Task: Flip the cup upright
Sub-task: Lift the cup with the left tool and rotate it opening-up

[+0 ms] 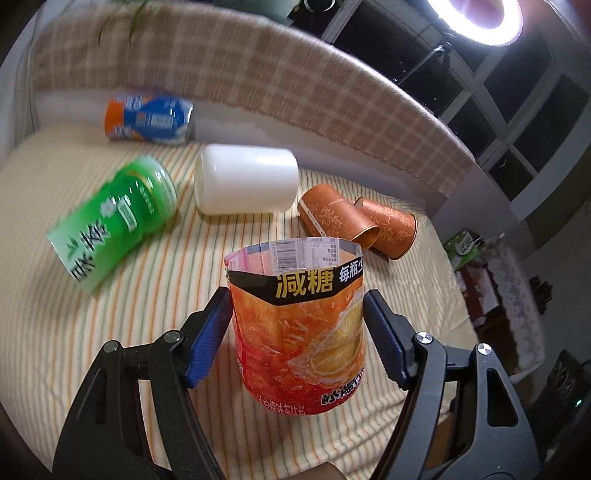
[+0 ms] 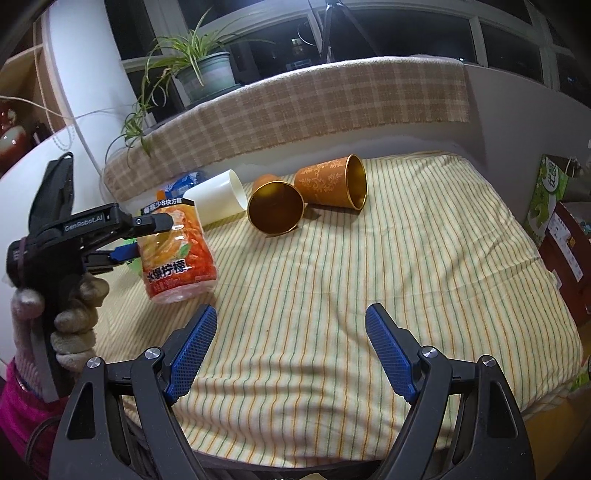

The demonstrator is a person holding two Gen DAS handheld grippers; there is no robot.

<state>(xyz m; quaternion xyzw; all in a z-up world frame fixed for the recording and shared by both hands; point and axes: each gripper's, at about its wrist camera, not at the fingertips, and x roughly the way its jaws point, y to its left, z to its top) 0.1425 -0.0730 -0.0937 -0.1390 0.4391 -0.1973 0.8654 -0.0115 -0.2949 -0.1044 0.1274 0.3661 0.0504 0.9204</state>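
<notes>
The left gripper (image 1: pixel 297 339) has its blue pads (image 1: pixel 207 343) pressed against both sides of the orange cup (image 1: pixel 301 332), a cut-off lemon-tea bottle with a ragged open rim. The cup stands mouth up between the jaws, its clear base toward the striped cloth (image 1: pixel 147 295). From the right wrist view the same cup (image 2: pixel 179 251) is seen tilted slightly, with its base just above or barely touching the cloth; which one I cannot tell. The gloved left hand (image 2: pixel 70 314) holds that gripper's handle (image 2: pixel 55 240) at the left edge of the view.

The right gripper (image 2: pixel 291 347) hangs spread wide over bare cloth (image 2: pixel 369 277), nothing between its pads (image 2: pixel 192 350). It is well apart from the orange cup, which sits to its left and a little farther on.

Beyond the held cup, four or five others lie on their sides. Two brown cups (image 1: pixel 336 218) (image 1: pixel 391 229) with gold interiors lie touching each other, to the right; in the right wrist view their mouths (image 2: pixel 275 208) (image 2: pixel 356 181) face toward the camera and to the right. A white cup (image 1: pixel 245 179) lies beside them, in the middle. A green cup (image 1: pixel 114 218), also a cut bottle, lies to the left. Farther still, a blue cup (image 1: pixel 149 118) with an orange end lies near the wall at the cloth's far edge.

Behind all of them runs a ledge covered with a checked cloth (image 2: pixel 314 107). A potted plant (image 2: pixel 207 72) stands on it, with dark windows (image 2: pixel 406 26) beyond. A ring light (image 1: pixel 476 18) glows at the top right of the left wrist view.
</notes>
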